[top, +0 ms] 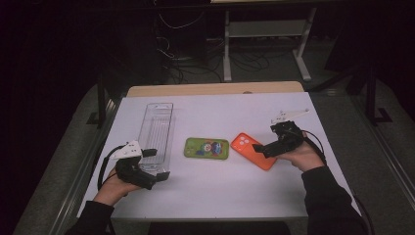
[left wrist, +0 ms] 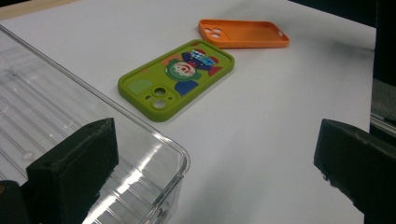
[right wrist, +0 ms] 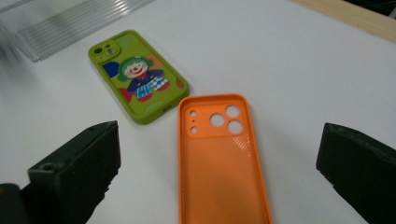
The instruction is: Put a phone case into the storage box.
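- The right gripper (top: 260, 148) hangs over the orange phone case (right wrist: 219, 158), jaws wide apart.
- The left gripper (top: 157, 164) sits wide apart at the clear tray (top: 155, 128), left of the green phone case (top: 206, 148).

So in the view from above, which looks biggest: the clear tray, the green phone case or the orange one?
1. Clear tray, clearly the longest.
2. Green phone case and orange phone case: about alike; the right tool covers part of the orange one, so I won't rank them.
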Available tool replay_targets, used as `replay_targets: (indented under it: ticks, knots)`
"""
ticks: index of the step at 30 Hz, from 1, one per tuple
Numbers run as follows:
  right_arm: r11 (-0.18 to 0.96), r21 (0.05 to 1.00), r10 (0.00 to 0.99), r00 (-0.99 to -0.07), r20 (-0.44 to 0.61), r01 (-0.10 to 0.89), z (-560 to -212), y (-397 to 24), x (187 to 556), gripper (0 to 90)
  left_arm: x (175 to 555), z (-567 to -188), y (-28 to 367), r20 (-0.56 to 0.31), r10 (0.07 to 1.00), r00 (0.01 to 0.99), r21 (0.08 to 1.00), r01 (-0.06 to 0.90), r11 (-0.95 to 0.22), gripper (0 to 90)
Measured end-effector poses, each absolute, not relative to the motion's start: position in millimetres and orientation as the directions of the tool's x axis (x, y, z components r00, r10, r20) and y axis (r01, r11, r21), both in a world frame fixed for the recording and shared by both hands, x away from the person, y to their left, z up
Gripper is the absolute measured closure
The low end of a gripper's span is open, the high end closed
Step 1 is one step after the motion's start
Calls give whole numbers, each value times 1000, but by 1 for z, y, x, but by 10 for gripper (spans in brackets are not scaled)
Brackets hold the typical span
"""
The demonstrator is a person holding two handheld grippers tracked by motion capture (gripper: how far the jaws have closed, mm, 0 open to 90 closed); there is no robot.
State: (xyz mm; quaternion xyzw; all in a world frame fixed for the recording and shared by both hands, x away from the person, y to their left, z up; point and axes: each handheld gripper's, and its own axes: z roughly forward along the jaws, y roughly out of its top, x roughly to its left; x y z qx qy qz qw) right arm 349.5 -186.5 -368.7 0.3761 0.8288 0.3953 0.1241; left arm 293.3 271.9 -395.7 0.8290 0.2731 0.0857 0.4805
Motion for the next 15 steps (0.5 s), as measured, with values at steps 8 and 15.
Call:
replay_targets:
  ticks: [8, 15]
  knots:
    - [376, 770, 731, -675, 95, 515, -356, -190, 364, 0, 293, -396, 270, -130, 535, 835, 852, 371, -370, 0]
    - [400, 747, 732, -675, 88, 531, -361, -188, 369, 0, 293, -396, 270, -135, 538, 832, 851, 375, -367, 0]
